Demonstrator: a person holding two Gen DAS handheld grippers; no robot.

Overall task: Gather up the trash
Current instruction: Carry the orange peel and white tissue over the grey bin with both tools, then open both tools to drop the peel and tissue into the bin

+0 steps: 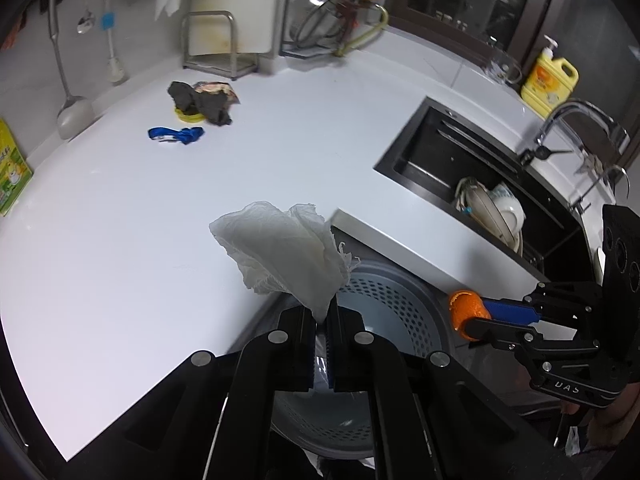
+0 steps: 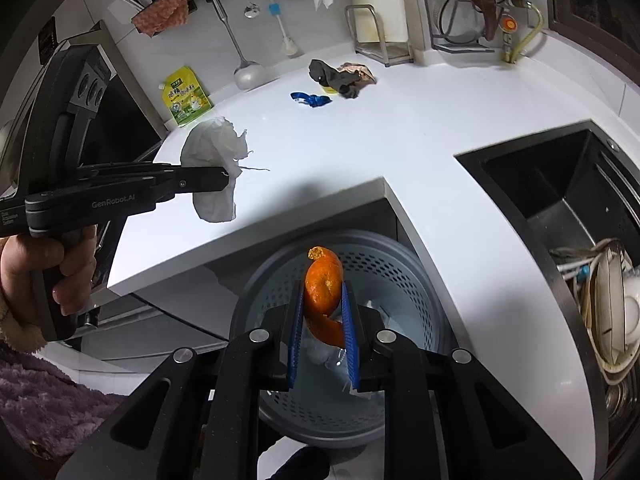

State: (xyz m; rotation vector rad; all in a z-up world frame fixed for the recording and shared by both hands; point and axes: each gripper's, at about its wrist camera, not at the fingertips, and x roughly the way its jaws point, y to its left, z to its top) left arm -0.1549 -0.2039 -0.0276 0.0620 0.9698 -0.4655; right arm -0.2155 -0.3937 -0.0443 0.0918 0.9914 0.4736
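My left gripper (image 1: 320, 318) is shut on a crumpled white tissue (image 1: 286, 256), held over the counter's front edge beside the grey perforated trash bin (image 1: 394, 304). From the right wrist view the same tissue (image 2: 212, 178) hangs from the left gripper (image 2: 224, 178) at the left. My right gripper (image 2: 322, 316) is shut on a curl of orange peel (image 2: 324, 284) directly above the bin (image 2: 400, 276). In the left wrist view the peel (image 1: 466, 310) and the right gripper (image 1: 476, 314) show at the right. More trash lies far back: a blue wrapper (image 1: 176, 135), dark scraps (image 1: 202, 104).
A white counter (image 1: 120, 220) wraps around the bin. A dark sink (image 2: 560, 208) with stacked dishes (image 2: 612, 312) lies to the right. A yellow soap bottle (image 1: 550, 82), utensils on the wall, a green pouch (image 2: 186, 96) and racks line the back. A person's hand (image 2: 44, 272) holds the left gripper.
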